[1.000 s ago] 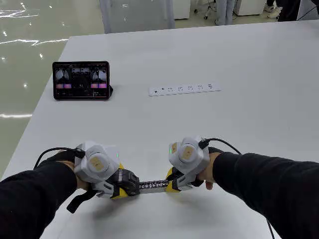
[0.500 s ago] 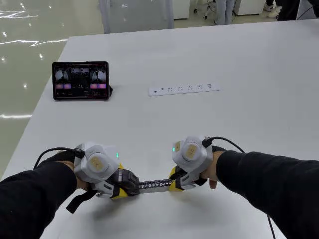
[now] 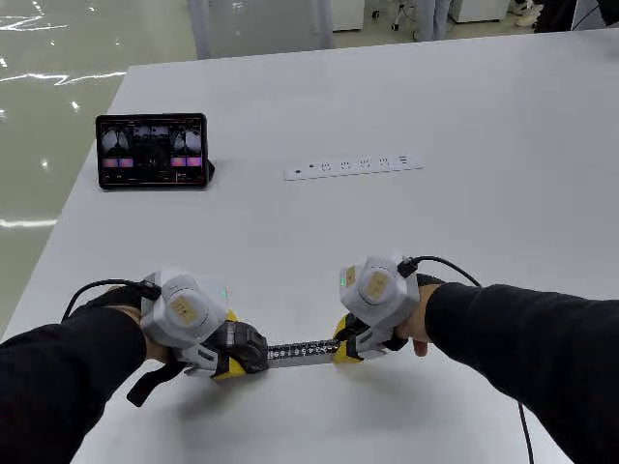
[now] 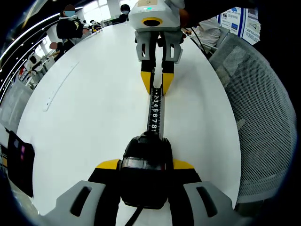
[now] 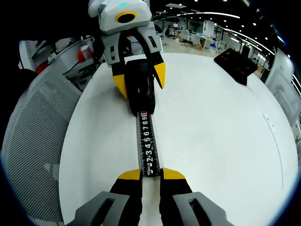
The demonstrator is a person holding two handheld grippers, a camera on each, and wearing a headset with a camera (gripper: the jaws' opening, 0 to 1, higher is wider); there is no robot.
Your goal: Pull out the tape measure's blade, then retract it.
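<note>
My left claw (image 4: 146, 165) is clamping the tape measure (image 5: 140, 89), my right claw (image 5: 151, 175) pinching its blade (image 5: 147, 146) tip (short stretch showing).

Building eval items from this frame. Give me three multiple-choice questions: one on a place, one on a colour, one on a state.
1. In the head view, where is the tablet relative to the power strip?
A. To its left
B. To its right
C. On top of it

2. What colour is the tape measure case?
A. Red
B. Black
C. White

3. What state is the blade in?
A. Fully retracted
B. Detached from the case
C. Partly out, stretched between the grippers

Answers:
1 A: the tablet stands to the left of the power strip.
2 B: the case clamped in the left gripper is black.
3 C: the right gripper pinches the blade's tip, and a numbered stretch runs from there to the case.
</note>
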